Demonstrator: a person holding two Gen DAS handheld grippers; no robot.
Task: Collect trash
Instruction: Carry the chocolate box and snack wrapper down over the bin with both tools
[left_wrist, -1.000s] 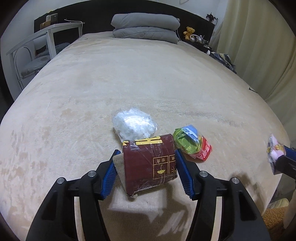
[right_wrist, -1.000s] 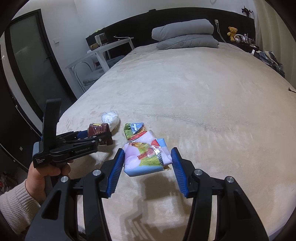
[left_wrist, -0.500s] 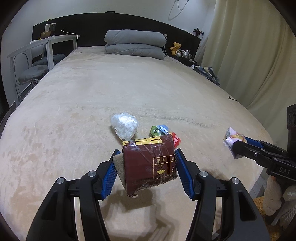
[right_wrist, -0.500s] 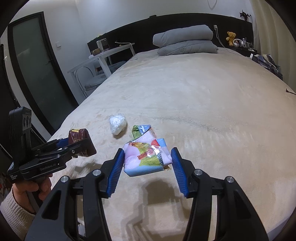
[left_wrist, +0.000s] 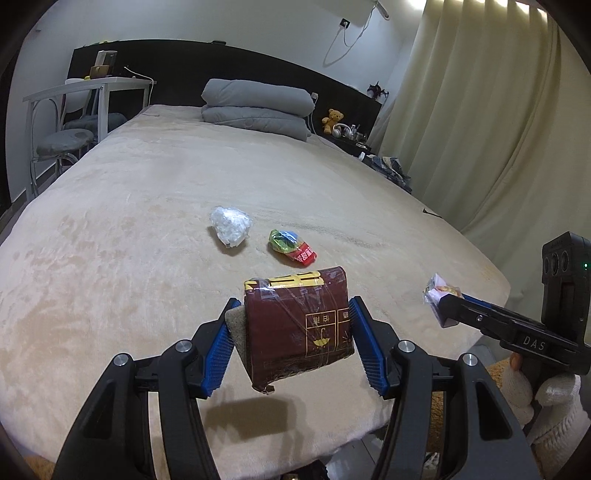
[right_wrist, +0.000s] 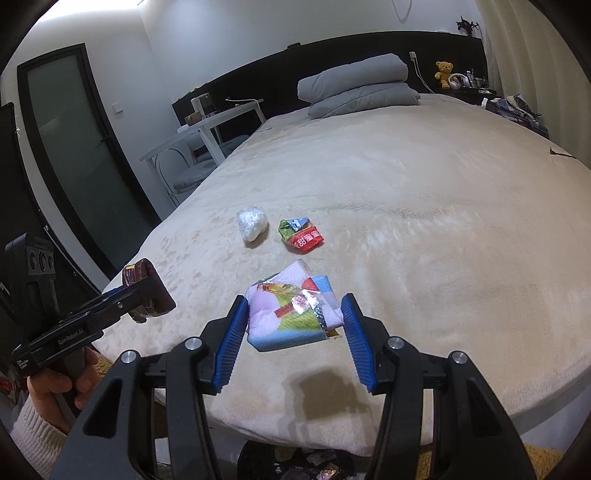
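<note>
**Desk:** Trash in both hands — what does the left wrist view give us?

**Photographer:** A maroon wrapped packet (left_wrist: 297, 325) clamped between the blue pads of the left gripper (left_wrist: 295, 343), held over the near edge of the beige bed (left_wrist: 147, 221). Two pieces lie on the cover beyond it: a crumpled clear plastic wad (left_wrist: 231, 225) and, just beside that, a green-and-red snack wrapper (left_wrist: 291, 247). At right, the right gripper (left_wrist: 441, 308) shows side-on, closed on a pink packet (left_wrist: 437, 295).

**Desk:** And the right wrist view?

**Photographer:** It shows that pink packet (right_wrist: 291, 306) face-on, a pastel pack with foil scraps, pinched by the right gripper (right_wrist: 293, 328). The left gripper (right_wrist: 142, 299) appears at left, a hand (right_wrist: 55, 384) on its grip. Only here, below the bed's edge, a dark bin (right_wrist: 295, 461) with litter inside.

**Desk:** Which step?

**Photographer:** Carrying, I'd say. Next, likely, each load must be brought over that bin and released, then the two leftovers fetched.
</note>
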